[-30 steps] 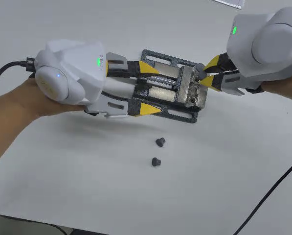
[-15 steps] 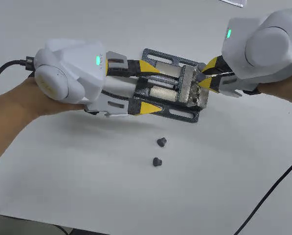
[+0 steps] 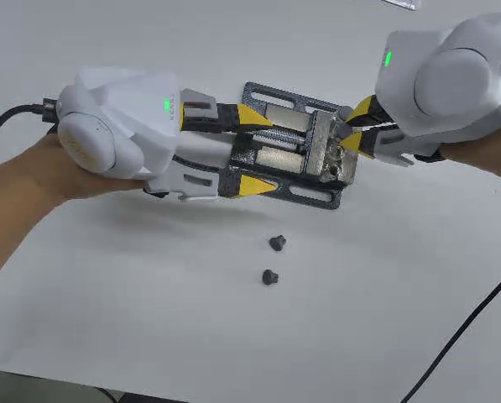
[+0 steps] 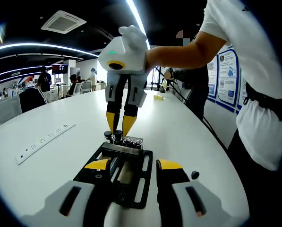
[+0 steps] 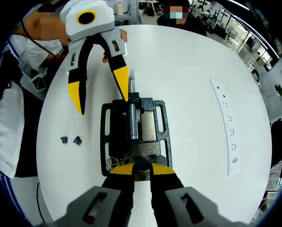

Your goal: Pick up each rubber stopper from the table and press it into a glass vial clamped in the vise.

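Stopper, clamped in right gripper, is best pressed squarely into vial under its tips, vise flanked by spread-jawed left gripper.

open table beside stoppers; left gripper astride vise

No legible text — wall posters (blue-edged) too blurred

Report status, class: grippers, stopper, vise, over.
Left gripper open, straddling vise. Right gripper shut on stopper over the vials. Two spare stoppers on table. No obstruction seen.
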Demonstrator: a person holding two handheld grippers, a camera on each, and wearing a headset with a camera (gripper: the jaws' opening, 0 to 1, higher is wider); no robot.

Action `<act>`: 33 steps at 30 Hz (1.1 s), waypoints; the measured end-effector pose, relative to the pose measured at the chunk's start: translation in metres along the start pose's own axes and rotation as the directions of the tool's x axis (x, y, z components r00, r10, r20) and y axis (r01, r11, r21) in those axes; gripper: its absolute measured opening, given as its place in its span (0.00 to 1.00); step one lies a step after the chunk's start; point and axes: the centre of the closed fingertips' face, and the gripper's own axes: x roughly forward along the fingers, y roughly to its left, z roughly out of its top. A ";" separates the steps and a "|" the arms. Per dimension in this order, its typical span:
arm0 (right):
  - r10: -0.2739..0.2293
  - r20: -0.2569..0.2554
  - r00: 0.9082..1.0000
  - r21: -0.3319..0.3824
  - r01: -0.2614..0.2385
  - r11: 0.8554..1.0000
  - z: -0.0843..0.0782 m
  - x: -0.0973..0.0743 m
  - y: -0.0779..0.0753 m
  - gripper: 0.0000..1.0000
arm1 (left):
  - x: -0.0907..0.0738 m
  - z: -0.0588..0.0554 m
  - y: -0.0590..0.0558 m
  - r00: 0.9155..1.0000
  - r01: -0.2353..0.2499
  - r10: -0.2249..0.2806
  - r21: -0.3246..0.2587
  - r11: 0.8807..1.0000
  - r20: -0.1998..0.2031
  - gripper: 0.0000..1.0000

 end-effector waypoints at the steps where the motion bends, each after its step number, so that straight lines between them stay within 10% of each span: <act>1: 0.000 0.000 1.000 0.000 0.000 1.000 0.000 0.000 0.000 0.12 | 0.000 0.000 0.000 1.000 0.000 0.000 -0.001 1.000 0.001 0.36; 33: -0.035 -0.002 0.999 0.037 0.035 0.999 0.000 -0.002 -0.001 0.11 | 0.001 -0.001 -0.002 1.000 0.002 -0.002 0.004 1.000 -0.008 0.36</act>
